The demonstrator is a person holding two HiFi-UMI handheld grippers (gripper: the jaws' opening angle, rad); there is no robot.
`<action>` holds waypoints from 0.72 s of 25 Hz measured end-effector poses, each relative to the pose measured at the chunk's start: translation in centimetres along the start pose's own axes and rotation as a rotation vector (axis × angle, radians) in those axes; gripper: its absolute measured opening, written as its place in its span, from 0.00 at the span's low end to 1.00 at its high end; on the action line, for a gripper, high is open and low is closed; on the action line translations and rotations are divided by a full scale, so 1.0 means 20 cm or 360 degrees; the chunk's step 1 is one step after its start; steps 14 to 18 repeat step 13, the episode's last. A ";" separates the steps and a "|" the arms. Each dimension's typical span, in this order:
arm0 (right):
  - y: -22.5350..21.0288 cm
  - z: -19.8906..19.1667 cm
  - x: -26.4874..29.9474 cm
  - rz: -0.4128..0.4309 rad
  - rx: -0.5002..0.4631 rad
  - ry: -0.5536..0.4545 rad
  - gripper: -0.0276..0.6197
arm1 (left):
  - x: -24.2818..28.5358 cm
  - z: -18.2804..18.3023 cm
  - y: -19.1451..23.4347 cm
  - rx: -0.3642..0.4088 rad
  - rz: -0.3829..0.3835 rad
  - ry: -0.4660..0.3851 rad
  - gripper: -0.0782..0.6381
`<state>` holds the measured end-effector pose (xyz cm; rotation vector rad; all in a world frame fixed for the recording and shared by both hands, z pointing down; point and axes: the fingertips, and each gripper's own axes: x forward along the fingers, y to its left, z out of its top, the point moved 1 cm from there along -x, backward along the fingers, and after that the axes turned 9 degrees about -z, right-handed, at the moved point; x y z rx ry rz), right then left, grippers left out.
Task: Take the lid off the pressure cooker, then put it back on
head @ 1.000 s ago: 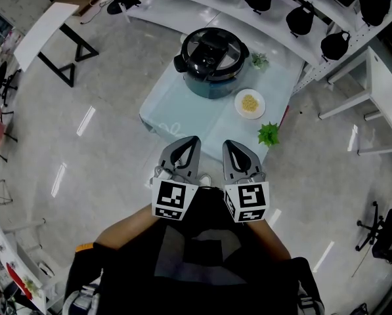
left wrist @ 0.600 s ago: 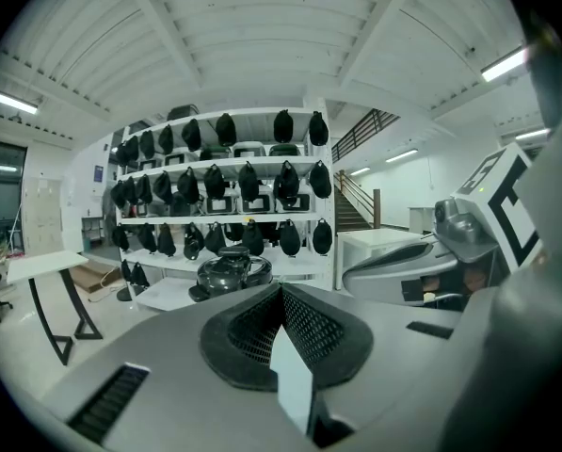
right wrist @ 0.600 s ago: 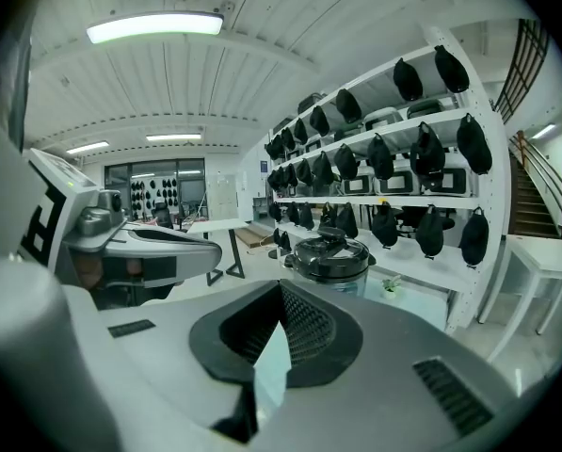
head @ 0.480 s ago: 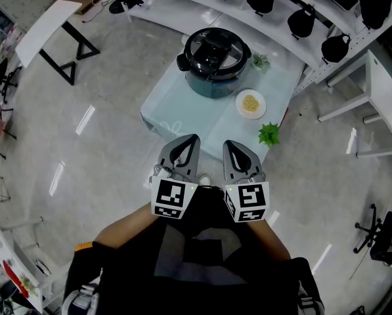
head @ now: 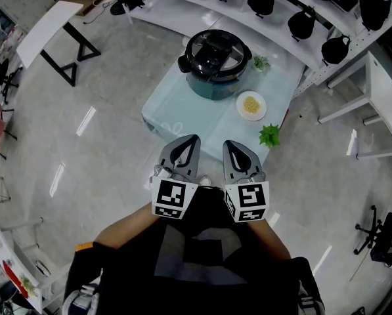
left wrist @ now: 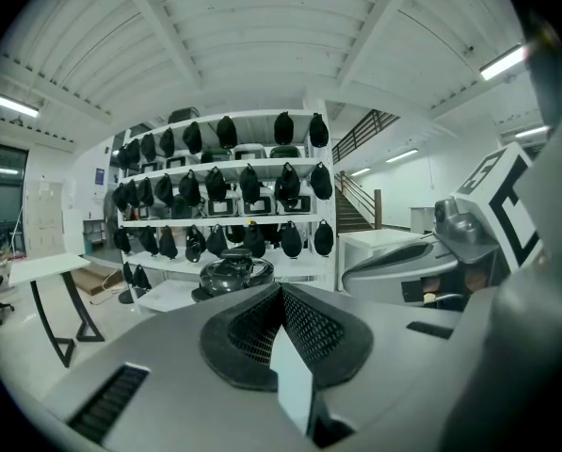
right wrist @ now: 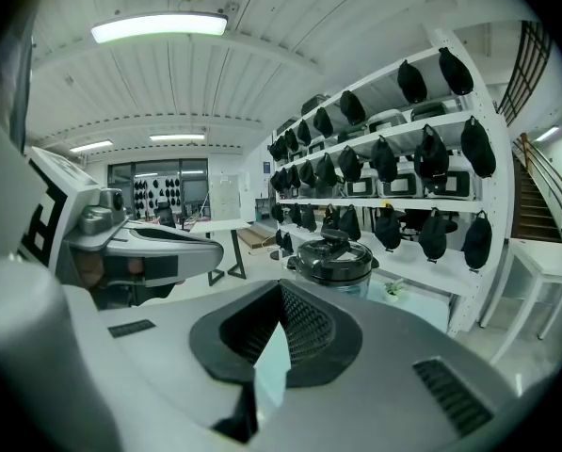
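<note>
The cooker (head: pixel 215 63) stands at the far edge of the table (head: pixel 176 113), toward its far-left corner, with the lid (head: pixel 215 48) seated on top. That fits two stages: the lid waiting to come off, or the lid already back on. We cannot tell which from here.

We hold both claws close to our body, well short of the table's near edge. The left gripper (head: pixel 189 140) has its jaws pressed together on nothing, and so does the right gripper (head: pixel 230 143). We judge that any further work on the lid would call for closing the gap to the table and spreading the jaws.

A plate (head: pixel 251 105) of yellow food lies toward the right edge, and a plant (head: pixel 269 134) stands at the near-right corner. A sprig (head: pixel 260 62) sits just beside the cooker. All lie right of a straight reach. Shelves (head: pixel 281 35) run behind the table.
</note>
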<state>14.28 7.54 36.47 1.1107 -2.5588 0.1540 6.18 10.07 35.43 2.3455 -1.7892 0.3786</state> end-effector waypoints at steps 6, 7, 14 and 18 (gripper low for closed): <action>0.01 0.00 0.01 0.0004 -0.0002 -0.0003 0.07 | 0.00 0.00 0.00 0.0007 0.0003 -0.0002 0.12; 0.01 0.00 0.01 0.0004 -0.0003 -0.0003 0.07 | 0.00 0.00 0.01 0.0007 0.0003 -0.0003 0.12; 0.02 0.00 0.01 0.0005 -0.0007 -0.0007 0.07 | -0.01 0.00 0.01 0.0004 0.0006 -0.0014 0.12; 0.02 0.00 0.01 0.0005 -0.0007 -0.0007 0.07 | -0.01 0.00 0.01 0.0004 0.0006 -0.0014 0.12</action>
